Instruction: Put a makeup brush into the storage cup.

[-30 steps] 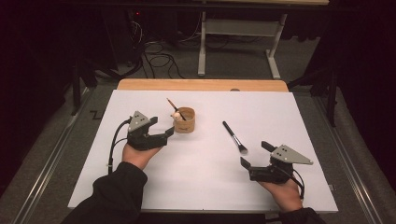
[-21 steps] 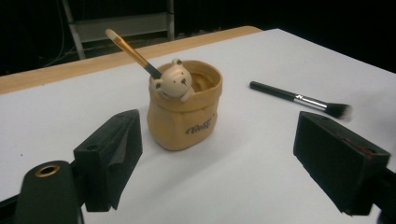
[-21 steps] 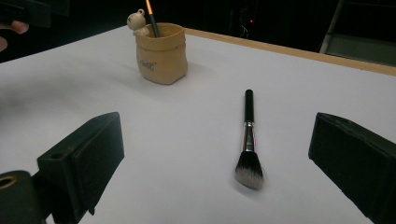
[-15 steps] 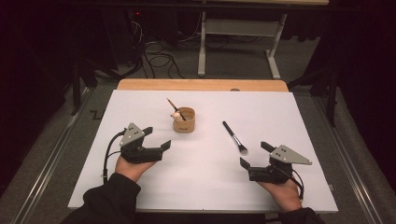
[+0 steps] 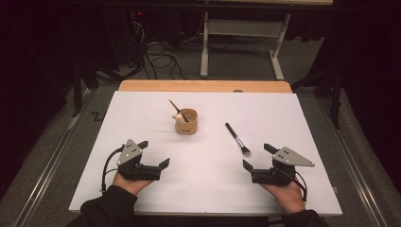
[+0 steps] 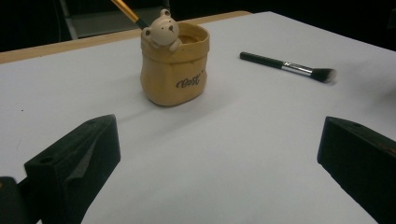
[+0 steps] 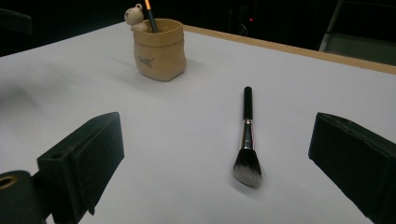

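The left gripper [image 5: 152, 153] has pulled back from the small tan pot with a little bear on its rim [image 5: 186, 121] and now sits low near the front edge of the white table [image 5: 142, 109]. Its jaws have just been opening and now stand wide apart, with nothing between them. A second ago this gripper was right beside the pot; now there is bare table between them. In the pot stands a thin brush with an orange and black handle [image 5: 175, 107], leaning toward the back left. It looks like the left gripper has put that brush in and let go, so that part of the job seems done. The right gripper [image 5: 256, 157] rests in the same spot as before, near the front right of the table. Its jaws are wide open too and hold nothing. Just ahead of it lies a black makeup brush with a silver band and a soft, pale-tipped head [image 5: 237, 139], flat on the table, with the soft end pointing at the gripper. This brush is well apart from the pot, so it is probably the next one to pick up and drop in.
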`<act>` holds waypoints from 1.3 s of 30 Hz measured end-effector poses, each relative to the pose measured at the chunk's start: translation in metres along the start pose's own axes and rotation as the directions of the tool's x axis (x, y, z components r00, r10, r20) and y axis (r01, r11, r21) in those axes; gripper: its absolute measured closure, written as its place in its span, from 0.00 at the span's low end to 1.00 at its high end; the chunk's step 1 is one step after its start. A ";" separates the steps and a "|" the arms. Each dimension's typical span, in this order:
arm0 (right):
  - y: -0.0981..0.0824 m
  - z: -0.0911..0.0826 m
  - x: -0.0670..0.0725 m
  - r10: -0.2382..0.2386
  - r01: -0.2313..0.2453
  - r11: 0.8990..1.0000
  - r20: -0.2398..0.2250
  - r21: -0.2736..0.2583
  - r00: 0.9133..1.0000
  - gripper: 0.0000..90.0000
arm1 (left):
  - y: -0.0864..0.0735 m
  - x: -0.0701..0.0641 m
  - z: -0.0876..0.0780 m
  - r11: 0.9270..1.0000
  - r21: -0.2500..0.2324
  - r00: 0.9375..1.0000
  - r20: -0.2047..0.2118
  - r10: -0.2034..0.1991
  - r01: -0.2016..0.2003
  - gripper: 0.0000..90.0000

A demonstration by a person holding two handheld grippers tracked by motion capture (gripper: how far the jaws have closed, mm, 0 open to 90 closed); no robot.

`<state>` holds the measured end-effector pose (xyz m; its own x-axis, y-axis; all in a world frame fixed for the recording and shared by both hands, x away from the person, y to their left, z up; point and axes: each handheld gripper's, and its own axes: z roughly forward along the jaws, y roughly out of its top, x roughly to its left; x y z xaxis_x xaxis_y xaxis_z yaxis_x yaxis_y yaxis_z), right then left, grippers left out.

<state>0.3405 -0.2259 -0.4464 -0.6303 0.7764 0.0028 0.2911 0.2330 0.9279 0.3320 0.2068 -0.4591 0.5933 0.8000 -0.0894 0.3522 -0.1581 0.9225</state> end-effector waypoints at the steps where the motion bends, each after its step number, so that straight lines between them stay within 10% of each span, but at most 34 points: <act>1: 0.000 0.000 0.000 -0.001 0.001 1.000 0.003 0.001 1.000 0.04 | -0.001 0.002 0.001 1.000 0.003 1.000 0.006 -0.010 0.009 0.00; 9: -0.001 -0.002 -0.004 0.005 -0.005 1.000 0.035 0.010 0.999 0.04 | -0.004 0.009 0.001 1.000 0.006 1.000 -0.020 0.001 -0.001 0.00; 16: -0.006 -0.008 -0.019 0.037 -0.040 0.999 0.119 0.024 0.992 0.04 | -0.004 0.003 0.004 0.999 0.005 0.998 0.037 0.044 -0.044 0.05; 27: -0.007 -0.008 -0.035 0.039 -0.055 0.996 0.206 0.074 0.978 0.04 | -0.006 0.009 0.006 1.000 0.022 0.999 0.041 0.011 -0.012 0.06; 39: -0.009 -0.001 -0.032 0.031 -0.063 0.986 0.204 0.153 0.979 0.04 | -0.005 0.008 -0.004 0.998 -0.054 0.998 0.054 0.015 -0.013 0.06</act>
<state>0.3571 -0.2532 -0.4549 -0.4612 0.8862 -0.0444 0.4372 0.2705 0.8577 0.3320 0.2166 -0.4625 0.6370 0.7649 -0.0953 0.3049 -0.1364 0.9426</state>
